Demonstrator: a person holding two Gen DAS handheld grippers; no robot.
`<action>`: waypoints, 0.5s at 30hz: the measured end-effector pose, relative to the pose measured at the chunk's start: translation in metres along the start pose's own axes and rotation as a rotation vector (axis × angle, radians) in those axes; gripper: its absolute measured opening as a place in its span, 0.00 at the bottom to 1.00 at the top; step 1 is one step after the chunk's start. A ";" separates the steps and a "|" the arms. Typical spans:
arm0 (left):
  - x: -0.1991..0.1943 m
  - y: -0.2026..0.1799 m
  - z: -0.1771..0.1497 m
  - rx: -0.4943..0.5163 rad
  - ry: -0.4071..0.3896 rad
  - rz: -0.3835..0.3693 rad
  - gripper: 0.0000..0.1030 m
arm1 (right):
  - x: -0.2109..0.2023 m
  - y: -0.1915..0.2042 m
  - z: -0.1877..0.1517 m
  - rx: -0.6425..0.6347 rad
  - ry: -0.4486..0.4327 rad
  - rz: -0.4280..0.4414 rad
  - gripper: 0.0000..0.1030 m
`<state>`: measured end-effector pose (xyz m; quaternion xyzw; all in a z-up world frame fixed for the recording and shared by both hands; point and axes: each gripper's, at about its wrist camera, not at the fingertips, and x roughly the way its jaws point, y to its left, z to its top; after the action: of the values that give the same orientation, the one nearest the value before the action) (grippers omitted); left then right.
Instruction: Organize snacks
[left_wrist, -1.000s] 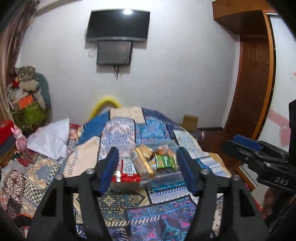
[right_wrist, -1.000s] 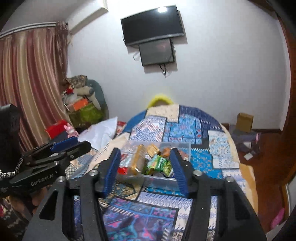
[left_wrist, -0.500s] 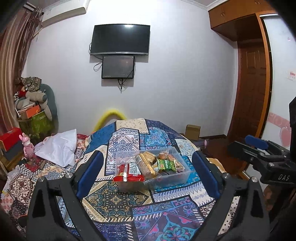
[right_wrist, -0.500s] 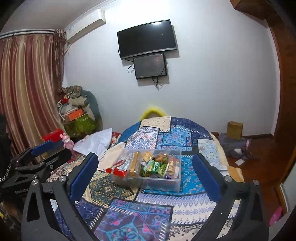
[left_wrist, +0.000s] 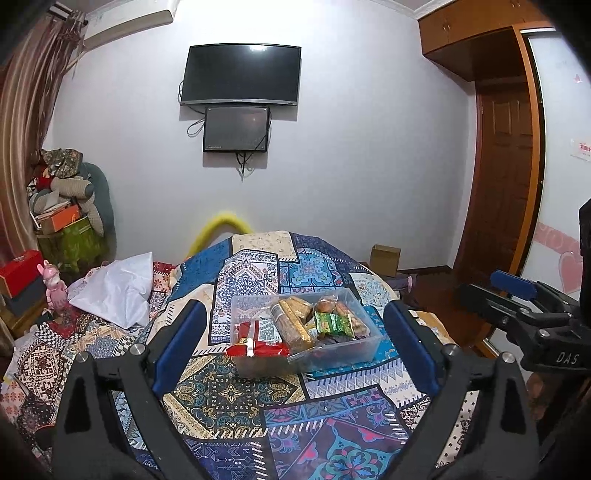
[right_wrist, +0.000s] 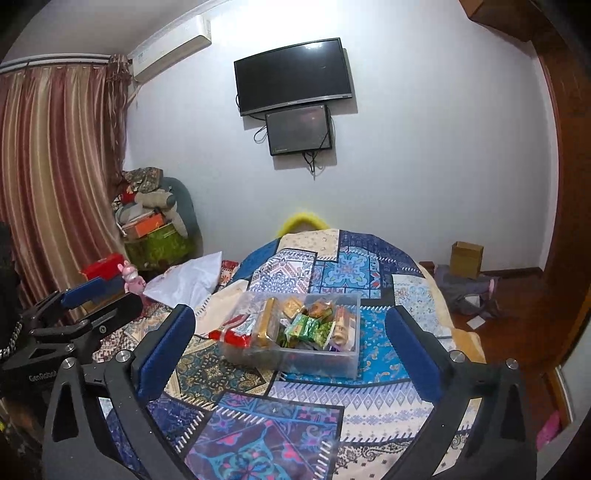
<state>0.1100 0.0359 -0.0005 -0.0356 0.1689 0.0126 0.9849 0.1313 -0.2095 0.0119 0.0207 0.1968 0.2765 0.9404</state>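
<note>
A clear plastic bin full of snack packs sits on the patchwork bedspread; it also shows in the right wrist view. A red pack hangs over its left rim, also seen in the right wrist view. Brown biscuit packs and green packs lie inside. My left gripper is wide open and empty, held back above the bed in front of the bin. My right gripper is wide open and empty too, on the bin's near right side.
A white pillow lies left of the bin. A pile of boxes and bedding stands in the far left corner. A cardboard box sits on the floor at the right. A TV hangs on the far wall.
Both grippers have opened wide from a narrower gap and pulled back from the bin, and both cameras have tilted up, showing more of the wall.
</note>
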 end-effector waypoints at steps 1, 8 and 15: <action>0.000 0.000 -0.001 0.001 0.000 0.001 0.95 | 0.000 0.000 0.000 0.000 0.001 -0.001 1.00; 0.001 -0.002 -0.001 0.008 0.001 0.000 0.95 | 0.000 -0.002 0.000 0.002 0.001 -0.001 1.00; 0.003 -0.002 -0.003 0.007 0.007 -0.001 0.97 | 0.000 -0.003 0.000 0.007 0.002 -0.002 1.00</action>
<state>0.1117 0.0333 -0.0040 -0.0324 0.1726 0.0116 0.9844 0.1325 -0.2121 0.0113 0.0235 0.1986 0.2748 0.9405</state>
